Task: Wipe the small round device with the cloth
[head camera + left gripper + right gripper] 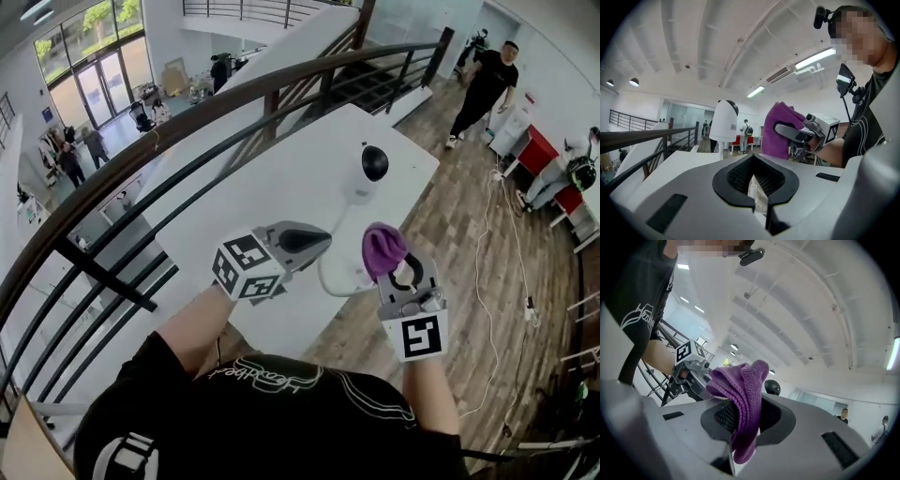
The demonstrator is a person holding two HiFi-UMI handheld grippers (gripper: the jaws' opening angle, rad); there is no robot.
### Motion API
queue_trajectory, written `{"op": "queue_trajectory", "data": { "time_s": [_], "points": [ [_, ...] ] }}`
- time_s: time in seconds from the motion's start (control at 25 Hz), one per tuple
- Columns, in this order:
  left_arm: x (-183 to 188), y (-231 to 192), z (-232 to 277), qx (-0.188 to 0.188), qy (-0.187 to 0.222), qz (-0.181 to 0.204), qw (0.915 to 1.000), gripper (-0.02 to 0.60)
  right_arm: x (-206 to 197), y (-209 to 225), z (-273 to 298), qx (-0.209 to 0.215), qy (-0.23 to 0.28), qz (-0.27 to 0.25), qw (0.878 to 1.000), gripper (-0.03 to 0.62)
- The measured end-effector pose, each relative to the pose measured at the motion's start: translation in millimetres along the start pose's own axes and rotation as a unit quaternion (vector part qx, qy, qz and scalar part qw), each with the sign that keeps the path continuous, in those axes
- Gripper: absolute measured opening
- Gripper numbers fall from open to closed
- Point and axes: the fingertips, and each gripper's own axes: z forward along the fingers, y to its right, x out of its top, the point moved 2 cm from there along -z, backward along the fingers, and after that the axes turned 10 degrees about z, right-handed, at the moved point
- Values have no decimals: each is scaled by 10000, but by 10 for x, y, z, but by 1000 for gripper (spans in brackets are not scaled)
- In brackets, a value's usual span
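The small round device (367,172), white with a black dome, stands upright on the white table (281,178); it also shows in the left gripper view (723,122), and its dome peeks out in the right gripper view (772,387). My right gripper (394,267) is shut on a bunched purple cloth (382,248), held up just short of the device. The cloth (745,399) hangs out between the jaws. My left gripper (323,242) is shut, level with the right one, beside the device's white cable (323,274). A pale translucent bit (757,192) sits between its jaws; I cannot tell what it is.
A dark curved railing (187,122) runs along the table's left and far side, with a lower floor beyond it. To the right is wooden floor (469,216) with a white cord (487,281). A person (483,89) stands at the far right.
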Motion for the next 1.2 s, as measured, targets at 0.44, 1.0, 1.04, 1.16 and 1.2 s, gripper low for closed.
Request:
{"op": "queue_trajectory", "data": {
  "time_s": [0.44, 1.0, 1.04, 1.16, 1.2],
  "points": [
    [31, -205, 45, -463, 201, -57, 9987, 8, 296, 290, 340, -912, 34, -409, 9950, 58],
    [-10, -394, 93, -656, 293, -107, 9974, 8, 310, 430, 756, -1076, -34, -628, 9922, 58],
    [-28, -401, 87, -659, 297, -122, 9973, 8, 300, 422, 770, -1073, -48, -648, 9921, 58],
    [-61, -437, 92, -651, 298, -161, 9973, 8, 262, 412, 807, -1064, -98, -640, 9922, 58],
    [-68, -453, 93, -644, 291, -162, 9974, 9, 242, 401, 820, -1056, -129, -643, 9922, 59]
  ]
}}
